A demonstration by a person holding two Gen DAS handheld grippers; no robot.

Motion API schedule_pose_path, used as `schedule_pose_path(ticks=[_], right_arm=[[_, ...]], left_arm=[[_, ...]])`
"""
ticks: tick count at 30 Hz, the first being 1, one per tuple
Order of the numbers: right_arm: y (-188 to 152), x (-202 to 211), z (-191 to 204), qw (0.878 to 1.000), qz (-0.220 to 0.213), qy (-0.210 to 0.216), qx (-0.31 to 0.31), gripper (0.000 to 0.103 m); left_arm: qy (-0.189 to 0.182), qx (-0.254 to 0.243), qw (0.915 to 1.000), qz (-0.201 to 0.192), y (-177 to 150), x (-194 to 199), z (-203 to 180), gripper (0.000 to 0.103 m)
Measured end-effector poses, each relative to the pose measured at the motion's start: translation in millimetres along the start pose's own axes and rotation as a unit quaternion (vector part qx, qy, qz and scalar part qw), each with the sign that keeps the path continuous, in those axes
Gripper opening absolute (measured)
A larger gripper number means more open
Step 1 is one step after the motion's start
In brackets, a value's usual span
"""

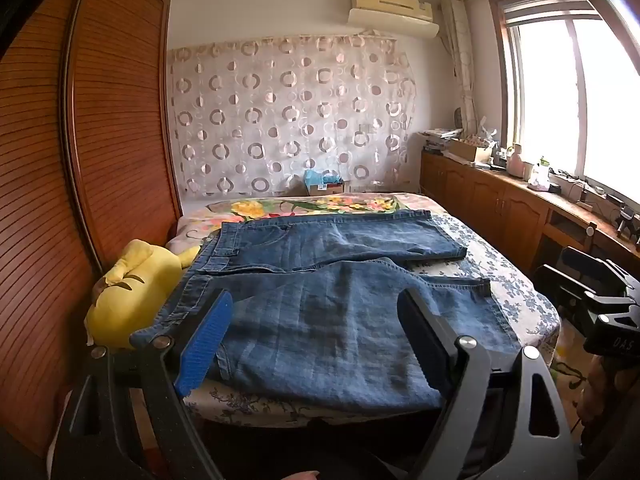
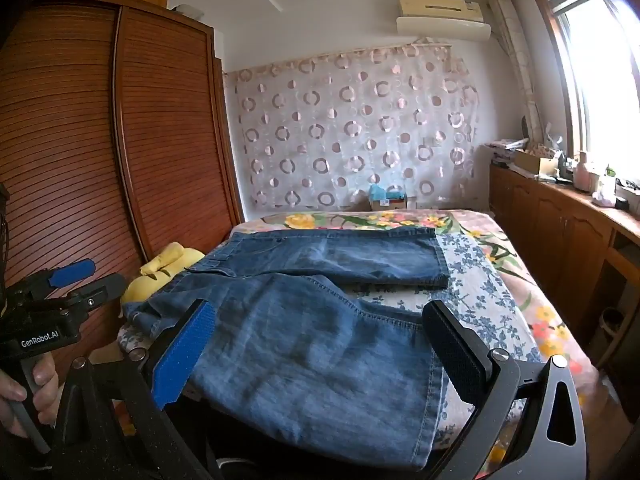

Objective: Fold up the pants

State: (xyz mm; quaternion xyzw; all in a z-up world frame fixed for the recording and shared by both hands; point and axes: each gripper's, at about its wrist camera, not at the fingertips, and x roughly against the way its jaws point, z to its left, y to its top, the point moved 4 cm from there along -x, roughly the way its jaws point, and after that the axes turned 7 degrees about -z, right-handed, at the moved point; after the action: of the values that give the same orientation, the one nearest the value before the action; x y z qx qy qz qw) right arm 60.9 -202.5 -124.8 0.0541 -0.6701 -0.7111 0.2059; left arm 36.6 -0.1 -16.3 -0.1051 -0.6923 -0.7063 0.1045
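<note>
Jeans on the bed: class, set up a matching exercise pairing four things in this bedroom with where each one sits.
Things:
1. jeans
2. yellow plush toy
3. air conditioner
4. cardboard box

Places:
A. high on the wall, near the ceiling
B. behind the far end of the bed, in front of the patterned curtain
C. spread flat on the bed cover
D. between the bed's edge and the wooden wardrobe

Pairs: 1-C, 2-D, 3-A, 4-B
</note>
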Motion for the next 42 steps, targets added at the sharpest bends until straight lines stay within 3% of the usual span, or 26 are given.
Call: schedule_pose_path(ticks=[42], right_arm=[[0.8, 4.0, -2.9, 1.000, -0.005, -0.002, -0.002, 0.103]], left_arm=[[-0.001, 0.003, 1.0000, -0.002, 0.1, 0.2, 0.1, 0.085]])
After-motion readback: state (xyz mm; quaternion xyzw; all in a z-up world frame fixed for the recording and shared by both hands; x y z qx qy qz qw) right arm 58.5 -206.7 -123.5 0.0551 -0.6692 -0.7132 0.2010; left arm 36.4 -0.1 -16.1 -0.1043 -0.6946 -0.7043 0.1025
